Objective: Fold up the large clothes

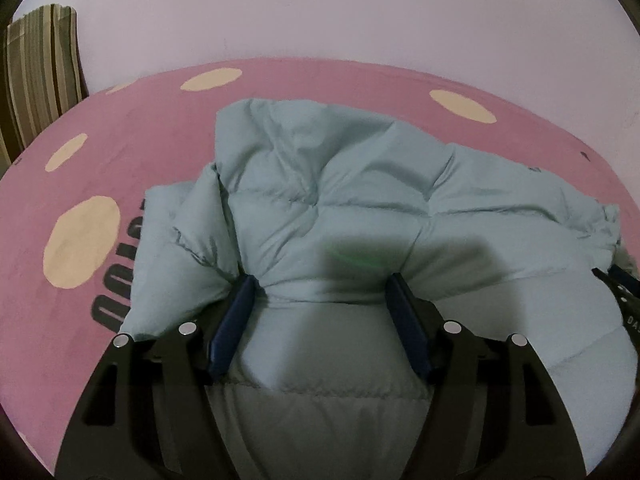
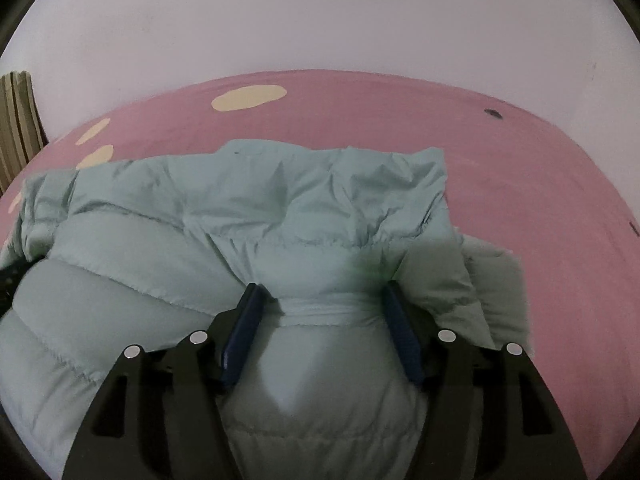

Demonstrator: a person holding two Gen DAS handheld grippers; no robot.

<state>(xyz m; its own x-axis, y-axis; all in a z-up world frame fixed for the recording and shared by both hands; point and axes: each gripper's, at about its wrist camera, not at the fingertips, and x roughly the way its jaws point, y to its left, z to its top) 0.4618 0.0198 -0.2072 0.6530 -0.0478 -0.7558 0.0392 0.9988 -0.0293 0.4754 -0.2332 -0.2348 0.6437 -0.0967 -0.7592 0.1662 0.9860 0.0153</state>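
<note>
Left wrist view: left gripper (image 1: 322, 280) at lower centre, jaws set wide with a bulge of the pale blue puffer jacket (image 1: 340, 200) pressed between the blue pads — whether they grip it I cannot tell. Jacket heaped mid-frame on a pink spotted bedcover (image 1: 132, 128); striped curtain (image 1: 36, 68) upper left. Right wrist view: right gripper (image 2: 322, 292) lower centre, jaws likewise wide around a jacket fold — grip unclear. Pale wall (image 2: 320, 20) across the top.
</note>
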